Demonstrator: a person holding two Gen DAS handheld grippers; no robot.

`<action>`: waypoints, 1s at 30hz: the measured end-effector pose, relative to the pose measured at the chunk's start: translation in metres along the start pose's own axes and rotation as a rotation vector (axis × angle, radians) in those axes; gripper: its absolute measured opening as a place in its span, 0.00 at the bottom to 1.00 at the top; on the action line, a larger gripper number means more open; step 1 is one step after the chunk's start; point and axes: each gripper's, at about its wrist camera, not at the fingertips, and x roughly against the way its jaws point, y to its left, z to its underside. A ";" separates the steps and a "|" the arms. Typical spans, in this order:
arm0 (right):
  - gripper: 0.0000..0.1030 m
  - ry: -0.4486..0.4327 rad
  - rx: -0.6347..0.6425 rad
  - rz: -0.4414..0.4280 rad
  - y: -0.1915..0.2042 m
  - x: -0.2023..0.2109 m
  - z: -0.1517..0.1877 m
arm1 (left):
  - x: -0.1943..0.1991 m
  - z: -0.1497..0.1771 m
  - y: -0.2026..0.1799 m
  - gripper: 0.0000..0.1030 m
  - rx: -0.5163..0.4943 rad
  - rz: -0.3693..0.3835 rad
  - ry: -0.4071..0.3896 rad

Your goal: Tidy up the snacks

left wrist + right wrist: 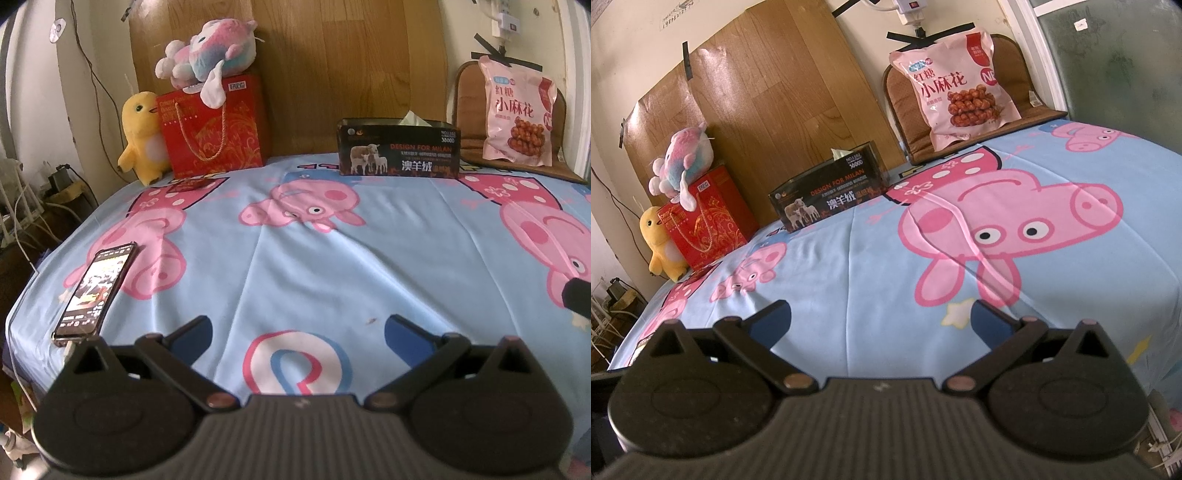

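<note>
— Left wrist view: your left gripper [298, 328] hovered over the smooth cartoon-print sheet [406, 240], its blunt fingers spread wide around nothing, a glossy phone [96, 288] lying just left.

— And your right gripper [881, 314]?

— Equally splayed and empty. Farther back, the pink crinkly snack bag [956, 96] leaned upright against a brown woven cushion [1015, 66], right of the dark rectangular tissue box [827, 188].
</note>
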 end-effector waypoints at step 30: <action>1.00 0.002 0.000 -0.001 0.000 0.000 -0.001 | 0.000 0.002 -0.003 1.00 -0.011 0.024 0.008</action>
